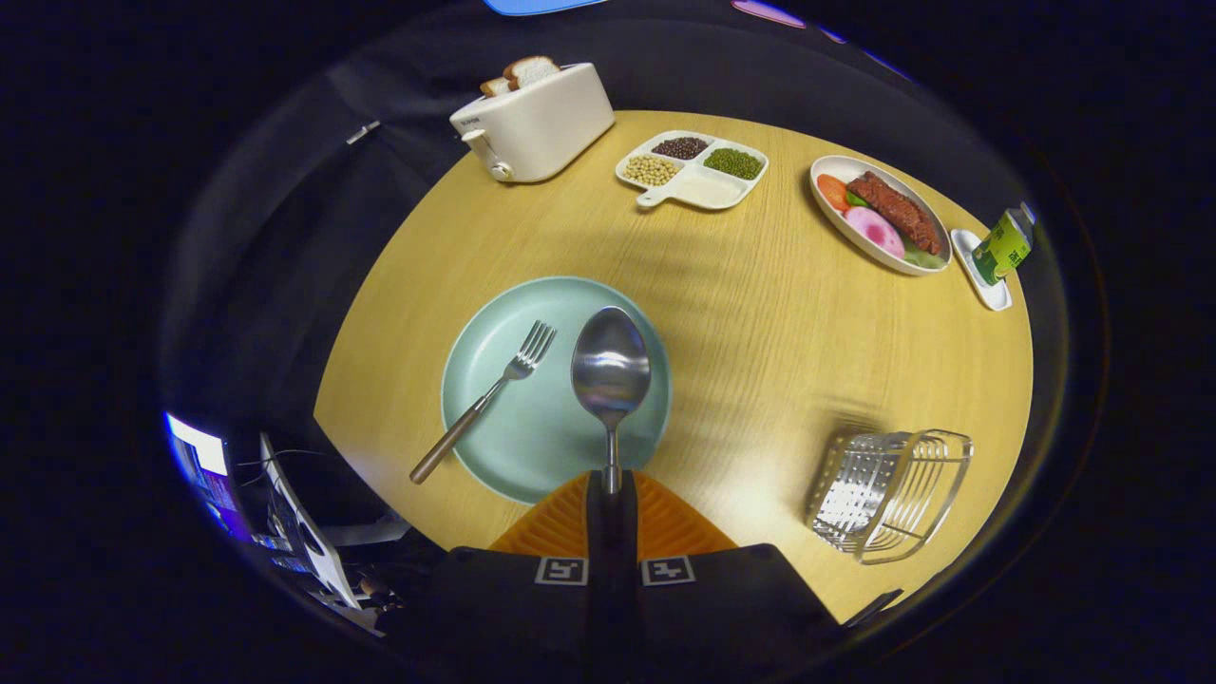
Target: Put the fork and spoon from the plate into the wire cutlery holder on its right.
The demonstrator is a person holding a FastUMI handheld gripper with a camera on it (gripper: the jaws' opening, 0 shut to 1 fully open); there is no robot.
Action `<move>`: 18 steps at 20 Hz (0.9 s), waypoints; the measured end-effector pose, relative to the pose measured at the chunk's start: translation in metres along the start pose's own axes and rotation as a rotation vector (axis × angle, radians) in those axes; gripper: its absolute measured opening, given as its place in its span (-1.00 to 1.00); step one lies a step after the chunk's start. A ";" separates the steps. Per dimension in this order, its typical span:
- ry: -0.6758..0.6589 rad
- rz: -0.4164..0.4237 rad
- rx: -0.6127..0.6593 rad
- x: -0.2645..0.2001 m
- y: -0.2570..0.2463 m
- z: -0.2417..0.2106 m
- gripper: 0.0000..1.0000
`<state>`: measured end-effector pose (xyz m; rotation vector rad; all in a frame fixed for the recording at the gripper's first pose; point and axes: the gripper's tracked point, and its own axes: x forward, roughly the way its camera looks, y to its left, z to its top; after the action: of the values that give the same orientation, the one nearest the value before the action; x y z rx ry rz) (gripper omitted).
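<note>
Steel gleams as the spoon (611,370) stands out ahead of the gripper (611,484), whose two fingers are closed on the thin neck of its handle, the bowl raised over the near side of the pale green plate (494,451). Just to the gripper's left the fork (484,399) lies on that plate, tines pointing away and its wooden-looking handle reaching past the rim onto the desk (760,313). To the gripper's right, at about the same reach, the wire cutlery holder (888,494) sits on the desk, seemingly tipped so its opening faces partly sideways. Carrying the spoon well appears to call for a firm grip, a swing right clear of the plate's rim, and lining the handle up with the holder's opening before release; a loose hold could let the spoon pivot. Far beyond wait a toaster (537,123) with bread, a divided dish of beans (693,169) and a plate of food (879,214).
</note>
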<state>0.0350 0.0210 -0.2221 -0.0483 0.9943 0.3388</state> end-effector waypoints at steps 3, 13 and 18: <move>-0.012 0.009 -0.030 -0.043 -0.034 -0.003 -0.89; 0.183 -0.067 -0.089 -0.092 -0.156 -0.059 -0.89; 0.311 -0.075 -0.110 -0.078 -0.177 -0.072 -0.89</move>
<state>-0.0092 -0.1803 -0.2177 -0.2431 1.2768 0.3230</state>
